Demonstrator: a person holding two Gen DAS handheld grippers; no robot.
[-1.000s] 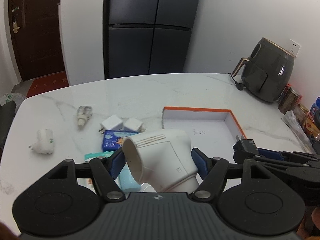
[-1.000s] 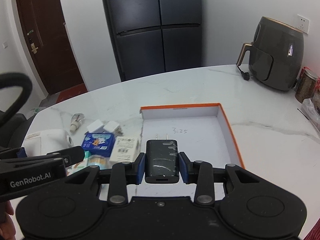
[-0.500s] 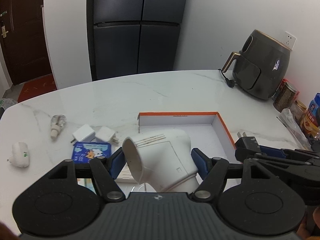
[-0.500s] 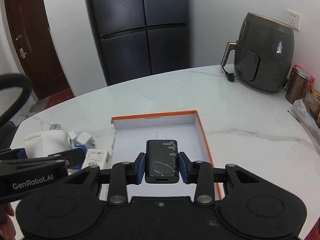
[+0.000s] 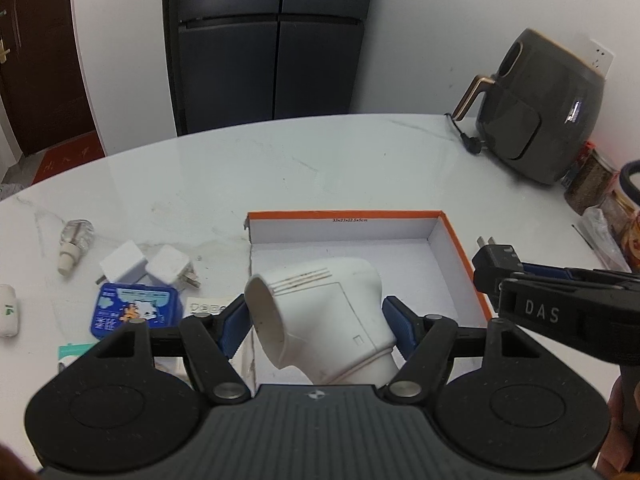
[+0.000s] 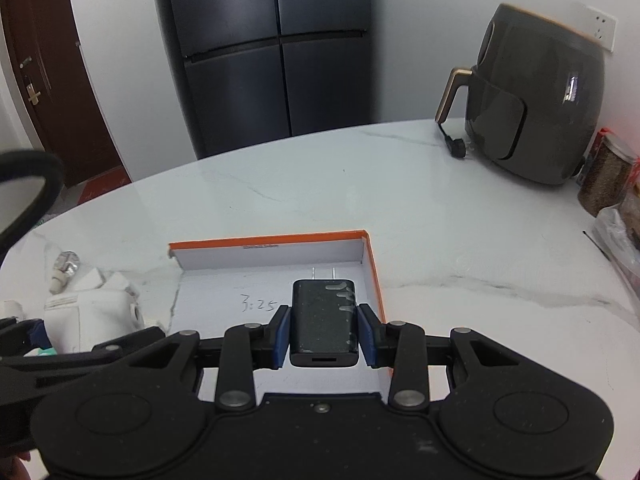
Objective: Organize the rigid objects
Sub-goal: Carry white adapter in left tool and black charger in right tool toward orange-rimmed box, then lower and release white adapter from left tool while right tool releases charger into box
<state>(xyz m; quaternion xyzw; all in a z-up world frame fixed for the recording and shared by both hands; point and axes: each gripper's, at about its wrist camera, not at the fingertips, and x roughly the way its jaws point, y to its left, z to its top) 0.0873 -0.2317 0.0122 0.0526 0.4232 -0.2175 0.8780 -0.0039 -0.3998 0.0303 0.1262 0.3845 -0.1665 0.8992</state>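
Note:
My left gripper (image 5: 314, 320) is shut on a large white plug adapter (image 5: 324, 320) and holds it over the near left part of the orange-rimmed white box (image 5: 456, 248). My right gripper (image 6: 324, 332) is shut on a black charger (image 6: 324, 320), prongs forward, over the box's right side (image 6: 374, 264). The charger also shows at the right of the left wrist view (image 5: 496, 260). The white adapter shows at the left of the right wrist view (image 6: 92, 316).
On the marble table (image 5: 320, 168) left of the box lie two white chargers (image 5: 148, 266), a blue tin (image 5: 134, 310), a small glass bulb-like item (image 5: 74, 244) and a white plug (image 5: 8, 310). A dark air fryer (image 5: 552, 108) and jars (image 5: 592, 184) stand at the right.
Both grippers have moved to the right with their loads, so the box now lies under both and the loose items sit further left.

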